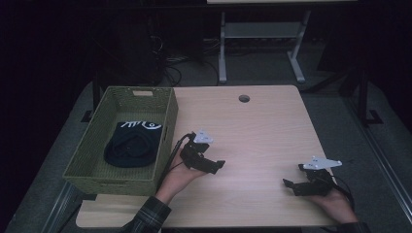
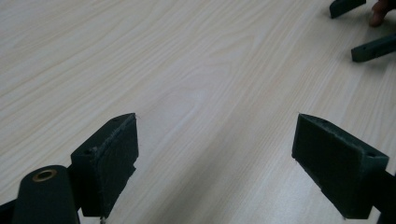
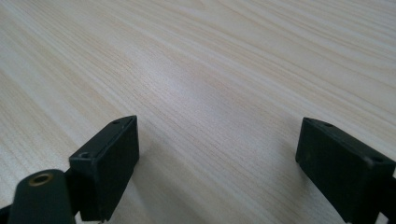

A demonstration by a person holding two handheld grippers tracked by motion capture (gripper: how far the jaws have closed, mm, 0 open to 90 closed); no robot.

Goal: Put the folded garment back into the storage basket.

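Two grippers are resting low over a bare wooden table [image 1: 252,131], left gripper [image 1: 209,165] and right gripper [image 1: 296,186] both spread wide, gripping nothing; a dark garment [image 1: 131,145] is lying inside the green basket [image 1: 167,136]; any reach should be clearing that rim first.

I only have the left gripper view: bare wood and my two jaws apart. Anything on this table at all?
Observer: Yes. A green woven basket sits at the table's left edge, beside the left claw.
Operator: Anything in it?
Observer: A black cloth with white print lies on its floor.
Operator: Those dark bars at my top right?
Observer: That is the right claw, jaws apart, nothing between them, low over the wood near the front right.
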